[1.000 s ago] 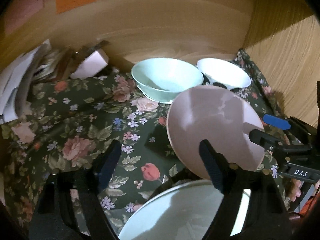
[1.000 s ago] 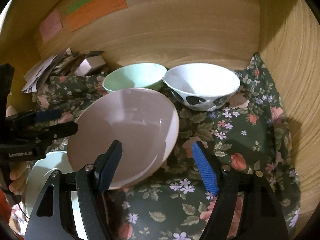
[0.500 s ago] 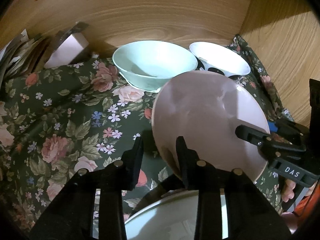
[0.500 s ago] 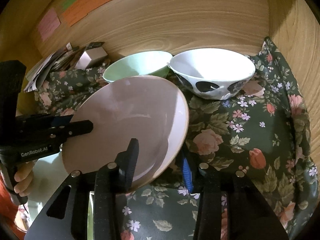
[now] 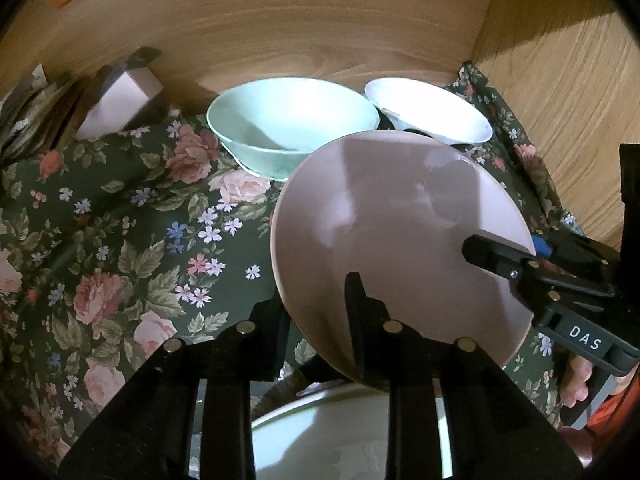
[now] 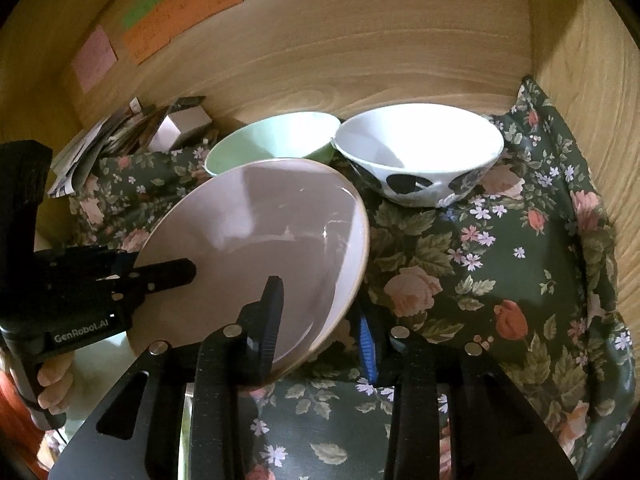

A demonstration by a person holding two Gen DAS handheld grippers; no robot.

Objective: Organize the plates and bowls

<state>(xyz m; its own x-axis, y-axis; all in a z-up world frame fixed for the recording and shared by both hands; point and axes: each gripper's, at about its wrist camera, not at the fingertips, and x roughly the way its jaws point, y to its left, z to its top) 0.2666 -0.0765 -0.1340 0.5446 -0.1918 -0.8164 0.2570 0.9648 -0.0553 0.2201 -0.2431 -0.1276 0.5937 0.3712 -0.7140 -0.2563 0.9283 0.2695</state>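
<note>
We hold a round, glossy pink ceramic plate [image 5: 392, 240] tilted above the dark floral cloth [image 5: 120, 240] on the worktop, gripped from two sides. The left gripper [image 5: 316, 320] has just closed its jaws on the plate's near rim; the right gripper [image 6: 320, 320] has likewise just narrowed its jaws onto the opposite edge. Behind it, against the wooden wall [image 6: 360, 60], a mint green bowl [image 5: 292, 128] and a white bowl with black patches [image 6: 416, 160] sit side by side.
</note>
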